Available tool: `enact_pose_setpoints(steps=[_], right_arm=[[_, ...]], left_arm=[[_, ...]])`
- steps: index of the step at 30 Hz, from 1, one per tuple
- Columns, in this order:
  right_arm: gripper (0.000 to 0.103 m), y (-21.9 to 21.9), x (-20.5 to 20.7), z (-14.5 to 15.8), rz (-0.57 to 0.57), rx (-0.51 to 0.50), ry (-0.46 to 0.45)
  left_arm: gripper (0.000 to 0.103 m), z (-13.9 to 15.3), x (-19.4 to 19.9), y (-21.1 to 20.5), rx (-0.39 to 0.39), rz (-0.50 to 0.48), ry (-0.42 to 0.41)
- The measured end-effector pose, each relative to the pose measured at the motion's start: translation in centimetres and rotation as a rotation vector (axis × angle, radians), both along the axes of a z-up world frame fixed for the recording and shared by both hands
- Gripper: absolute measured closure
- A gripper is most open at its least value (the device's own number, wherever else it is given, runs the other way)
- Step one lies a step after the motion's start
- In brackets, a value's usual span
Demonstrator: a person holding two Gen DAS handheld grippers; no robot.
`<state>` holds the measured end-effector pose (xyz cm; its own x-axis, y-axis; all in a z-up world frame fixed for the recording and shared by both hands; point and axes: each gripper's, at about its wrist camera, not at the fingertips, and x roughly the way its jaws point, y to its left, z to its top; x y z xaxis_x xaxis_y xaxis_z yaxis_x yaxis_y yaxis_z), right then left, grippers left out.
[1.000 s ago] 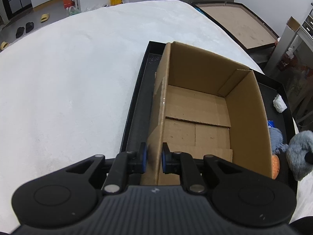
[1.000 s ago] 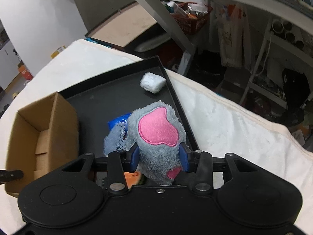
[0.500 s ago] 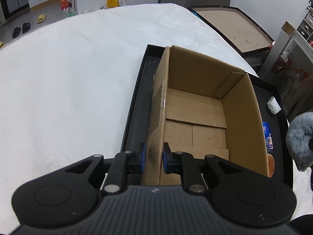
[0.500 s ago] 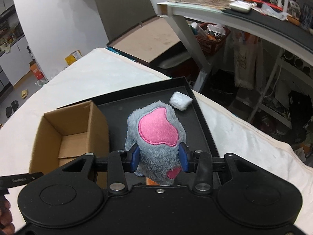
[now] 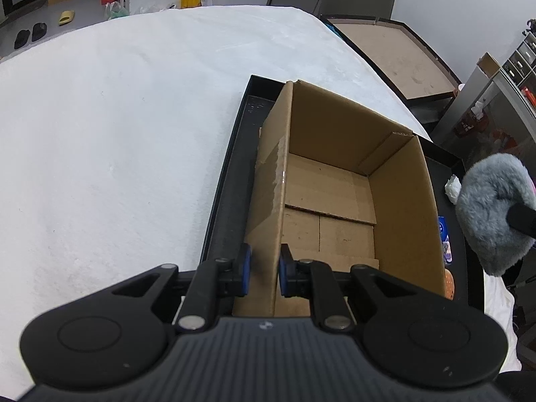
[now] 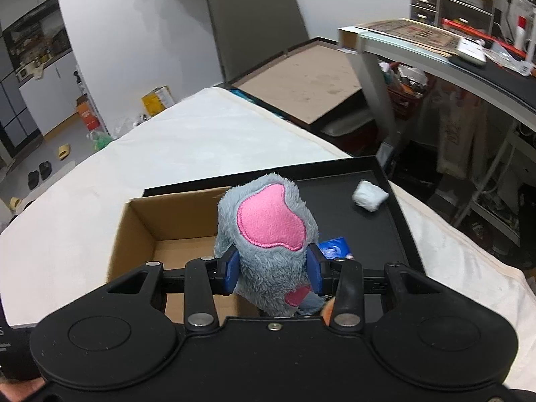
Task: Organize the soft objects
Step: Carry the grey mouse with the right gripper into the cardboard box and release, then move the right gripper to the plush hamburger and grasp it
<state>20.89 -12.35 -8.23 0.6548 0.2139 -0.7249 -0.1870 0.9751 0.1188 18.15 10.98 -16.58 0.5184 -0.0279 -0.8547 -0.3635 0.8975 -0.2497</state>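
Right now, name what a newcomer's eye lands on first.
The grey plush toy with pink patches, gripped in the right gripper and held above the black tray. Next, the open cardboard box on that tray, nothing visible inside, its near wall between the left gripper jaws.

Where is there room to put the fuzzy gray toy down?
The cardboard box has a bare floor, open between its four walls. The black tray is also bare between the box and the white wad. It is crowded beside the blue packet, under the right tool holding the gray toy.
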Motion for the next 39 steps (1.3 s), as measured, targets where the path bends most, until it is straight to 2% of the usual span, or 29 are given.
enact_pose_setpoints(steps=[21, 23, 25, 26, 33, 39], right_arm=[[0.062, 7.7, 0.3, -0.4, 0.110, -0.066, -0.012], [0.056, 8.1, 0.5, -0.3, 0.129, -0.046, -0.020], [0.034, 8.5, 0.6, -0.2, 0.143, -0.028, -0.025], [0.031, 8.6, 0.6, -0.2, 0.141, -0.030, -0.025], [0.030, 7.4, 0.4, -0.2, 0.126, -0.034, -0.007], [0.018, 4.4, -0.5, 0.4, 0.080, -0.033, -0.024]], left_arm=[[0.087, -0.3, -0.5, 1.5, -0.071, 0.005, -0.022], [0.087, -0.3, -0.6, 1.6, -0.075, 0.008, -0.022], [0.087, -0.3, -0.7, 1.6, -0.081, 0.014, -0.022], [0.087, -0.3, -0.7, 1.7, -0.084, 0.016, -0.021], [0.087, -0.1, -0.7, 1.7, -0.076, 0.019, -0.029], [0.086, 0.1, -0.7, 1.4, -0.058, 0.014, -0.020]])
